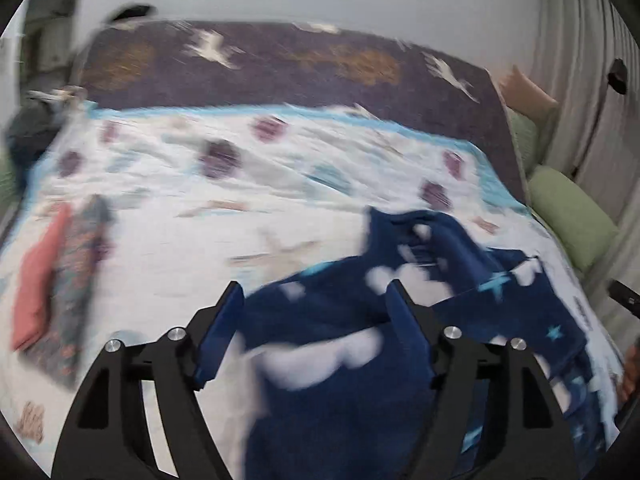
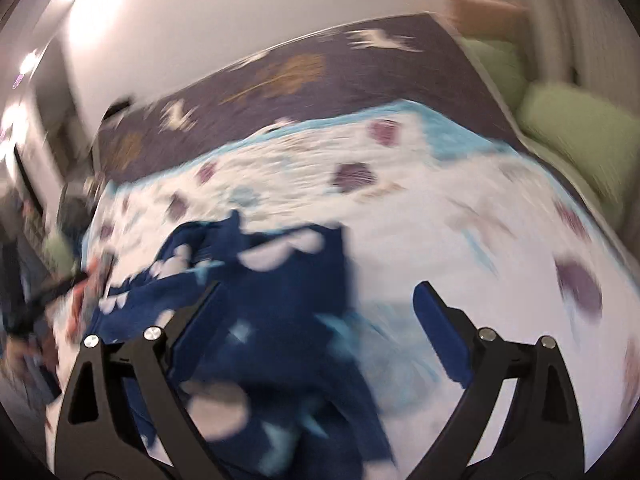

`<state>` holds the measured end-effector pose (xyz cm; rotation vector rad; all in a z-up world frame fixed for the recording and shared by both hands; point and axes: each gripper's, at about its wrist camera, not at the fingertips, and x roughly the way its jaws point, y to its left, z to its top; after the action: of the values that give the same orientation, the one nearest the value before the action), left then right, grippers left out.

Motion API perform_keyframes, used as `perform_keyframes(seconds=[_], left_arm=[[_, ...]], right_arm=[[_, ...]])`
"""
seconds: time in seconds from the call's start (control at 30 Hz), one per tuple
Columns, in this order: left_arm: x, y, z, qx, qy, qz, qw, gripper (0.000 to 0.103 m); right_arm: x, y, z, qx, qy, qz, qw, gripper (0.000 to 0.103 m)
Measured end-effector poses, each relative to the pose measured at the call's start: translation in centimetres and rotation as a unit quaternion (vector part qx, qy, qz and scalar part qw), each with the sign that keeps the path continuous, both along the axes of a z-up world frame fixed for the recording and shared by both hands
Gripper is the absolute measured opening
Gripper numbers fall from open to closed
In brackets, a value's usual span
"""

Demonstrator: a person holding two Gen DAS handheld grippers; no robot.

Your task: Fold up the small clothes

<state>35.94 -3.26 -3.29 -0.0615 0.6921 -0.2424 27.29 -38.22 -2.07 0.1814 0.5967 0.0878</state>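
Observation:
A dark blue small garment with white clouds and light blue stars lies crumpled on the white patterned bed cover. It also shows in the right wrist view. My left gripper is open, its fingers wide apart over the garment's near part. My right gripper is open too, above the garment's right edge, its right finger over bare cover. Both views are blurred by motion. The other gripper shows as a dark shape at the left edge of the right wrist view.
A folded pile of a coral piece and a dark patterned piece lies at the bed's left. A purple blanket covers the far end. Green pillows and a curtain stand at the right. A white wall is behind.

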Motion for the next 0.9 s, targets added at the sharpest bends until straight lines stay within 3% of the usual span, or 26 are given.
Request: perform_keyframes(seconds=[0.17, 0.27, 0.33, 0.37, 0.4, 0.47, 0.5, 0.53, 0.67, 0.7, 0.77, 0.8, 0.9], left_arm=[[6.0, -3.5, -4.2, 0.002, 0.117, -0.029, 0.9927, 0.077], [7.1, -3.9, -6.2, -0.008, 0.146, -0.040, 0.9884, 0.077], [7.2, -4.5, -6.7, -0.008, 0.149, -0.061, 0.9869, 0.070], [7.2, -4.9, -6.8, -0.009, 0.152, -0.076, 0.9855, 0.056], [7.3, -5.3, -7.0, -0.011, 0.152, -0.087, 0.9845, 0.034], [7.3, -6.1, -7.2, -0.022, 0.156, -0.112, 0.9812, 0.012], [7.2, -6.5, -7.0, -0.012, 0.148, -0.111, 0.9827, 0.009], [6.9, -6.9, -6.7, -0.003, 0.138, -0.112, 0.9841, 0.008], [5.9, -5.9, -5.8, 0.023, 0.095, -0.097, 0.9905, 0.008], [6.0, -5.4, -6.2, 0.025, 0.099, -0.095, 0.9902, 0.008], [6.4, -4.6, -7.8, 0.013, 0.122, -0.096, 0.9877, 0.008], [6.3, -4.7, -8.1, 0.014, 0.121, -0.095, 0.9880, 0.008], [6.1, -5.2, -8.0, 0.030, 0.110, -0.088, 0.9895, 0.009]], right_arm=[[10.7, 2.8, -0.9, 0.059, 0.101, 0.078, 0.990, 0.076], [14.9, 3.5, -2.9, 0.081, 0.152, 0.078, 0.982, 0.073], [16.7, 3.5, -4.9, 0.100, 0.196, 0.083, 0.972, 0.074], [17.4, 3.3, -6.1, 0.120, 0.215, 0.085, 0.965, 0.074], [17.8, 3.3, -6.8, 0.134, 0.223, 0.092, 0.961, 0.075], [18.1, 4.0, -7.4, 0.129, 0.224, 0.114, 0.959, 0.075], [18.3, 4.7, -7.5, 0.117, 0.224, 0.123, 0.960, 0.061], [18.4, 5.2, -7.6, 0.102, 0.228, 0.130, 0.960, 0.010], [17.3, 3.6, -6.6, 0.124, 0.189, 0.097, 0.969, 0.007], [17.6, 2.5, -6.9, 0.130, 0.188, 0.084, 0.970, 0.006], [18.4, 0.8, -9.2, 0.164, 0.210, 0.080, 0.960, 0.006], [18.5, 0.7, -10.2, 0.165, 0.218, 0.079, 0.959, 0.006], [18.0, 2.0, -10.0, 0.118, 0.194, 0.076, 0.971, 0.007]])
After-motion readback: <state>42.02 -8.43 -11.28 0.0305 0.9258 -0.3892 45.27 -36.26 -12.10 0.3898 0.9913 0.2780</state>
